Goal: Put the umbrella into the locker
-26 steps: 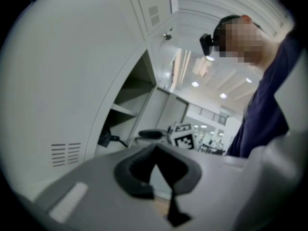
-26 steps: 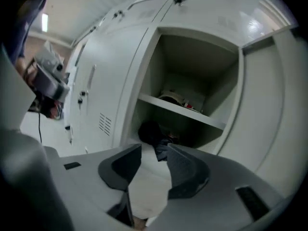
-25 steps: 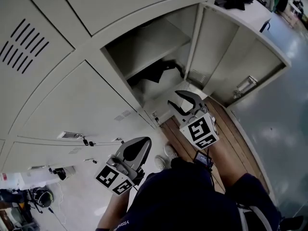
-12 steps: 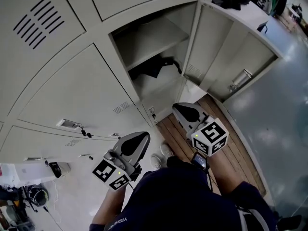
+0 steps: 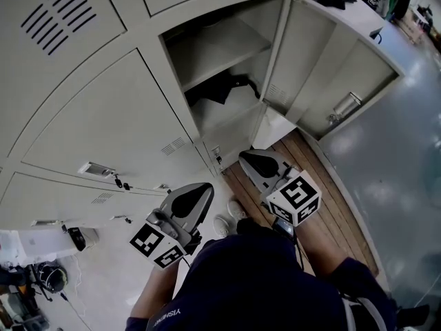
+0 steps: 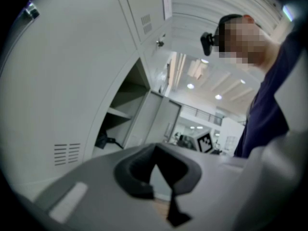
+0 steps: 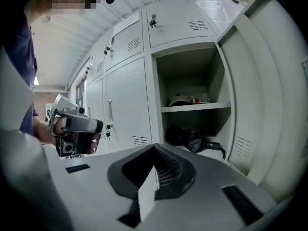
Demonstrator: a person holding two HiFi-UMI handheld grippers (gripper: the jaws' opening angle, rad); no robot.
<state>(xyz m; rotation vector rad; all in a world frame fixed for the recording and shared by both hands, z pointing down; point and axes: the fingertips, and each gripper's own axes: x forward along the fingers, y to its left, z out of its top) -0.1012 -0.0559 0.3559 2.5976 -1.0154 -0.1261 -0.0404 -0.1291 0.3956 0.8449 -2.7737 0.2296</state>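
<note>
1. The black folded umbrella lies inside the open pale grey metal locker, under its shelf, so it looks stowed.
2. The right gripper hangs just outside the locker's opening, jaws clenched on nothing, and seems finished with the umbrella.
3. The left gripper, before the closed door beside the locker, is likewise pinched together, empty and idle.
4. The locker's door stands wide open.

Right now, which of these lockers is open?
The locker with the black umbrella under its shelf; its door hangs wide open, while the other lockers are shut.
</note>
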